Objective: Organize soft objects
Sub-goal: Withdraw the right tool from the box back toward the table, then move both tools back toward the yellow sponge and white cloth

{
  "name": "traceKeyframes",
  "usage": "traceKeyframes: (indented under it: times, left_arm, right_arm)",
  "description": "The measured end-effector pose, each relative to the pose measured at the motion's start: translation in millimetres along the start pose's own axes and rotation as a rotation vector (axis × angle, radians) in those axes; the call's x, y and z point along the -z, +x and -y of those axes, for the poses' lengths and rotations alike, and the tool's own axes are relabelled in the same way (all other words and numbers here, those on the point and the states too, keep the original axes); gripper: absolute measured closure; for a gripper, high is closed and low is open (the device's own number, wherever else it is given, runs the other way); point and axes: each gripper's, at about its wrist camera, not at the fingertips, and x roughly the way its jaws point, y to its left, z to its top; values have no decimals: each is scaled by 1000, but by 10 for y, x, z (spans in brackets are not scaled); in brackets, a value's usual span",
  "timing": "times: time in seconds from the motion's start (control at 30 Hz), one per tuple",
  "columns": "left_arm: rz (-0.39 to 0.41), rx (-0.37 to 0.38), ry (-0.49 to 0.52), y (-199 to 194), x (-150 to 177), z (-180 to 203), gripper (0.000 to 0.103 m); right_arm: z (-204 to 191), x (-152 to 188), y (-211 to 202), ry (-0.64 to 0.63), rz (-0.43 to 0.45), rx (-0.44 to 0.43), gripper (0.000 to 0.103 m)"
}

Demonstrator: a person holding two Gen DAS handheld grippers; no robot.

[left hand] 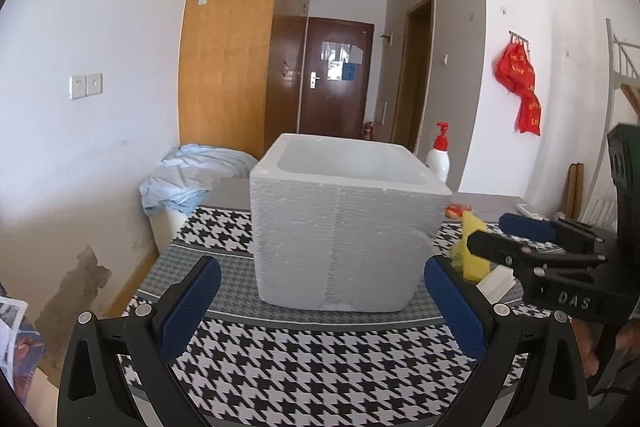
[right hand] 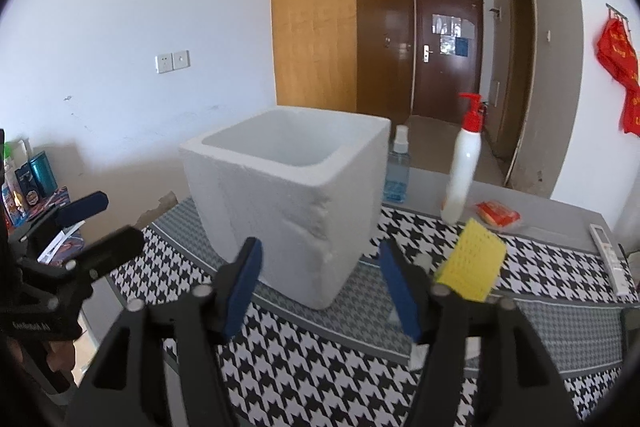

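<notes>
A white foam box (left hand: 344, 223) stands open-topped on the houndstooth tablecloth (left hand: 304, 371); it also shows in the right wrist view (right hand: 288, 203). A yellow sponge (right hand: 474, 263) stands tilted to the right of the box; in the left wrist view the sponge (left hand: 472, 247) sits partly behind the right gripper (left hand: 496, 235). An orange-red soft pack (right hand: 498, 214) lies behind the sponge. My left gripper (left hand: 320, 303) is open and empty in front of the box. My right gripper (right hand: 320, 283) is open and empty, the sponge just right of its right finger.
A white pump bottle with a red top (right hand: 464, 171) and a blue spray bottle (right hand: 398, 167) stand behind the box. A white remote (right hand: 610, 257) lies at the table's right edge. Blue cloth (left hand: 192, 175) is heaped on a bin at the left. The left gripper (right hand: 86, 223) shows left of the table.
</notes>
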Motion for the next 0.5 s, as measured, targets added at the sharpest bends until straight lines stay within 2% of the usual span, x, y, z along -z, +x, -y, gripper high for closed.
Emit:
traceKeyframes:
  times: [0.5]
  left_arm:
    - [-7, 74, 15, -1, 103, 199, 1]
  right_arm:
    - [191, 287, -111, 17, -15, 65, 27]
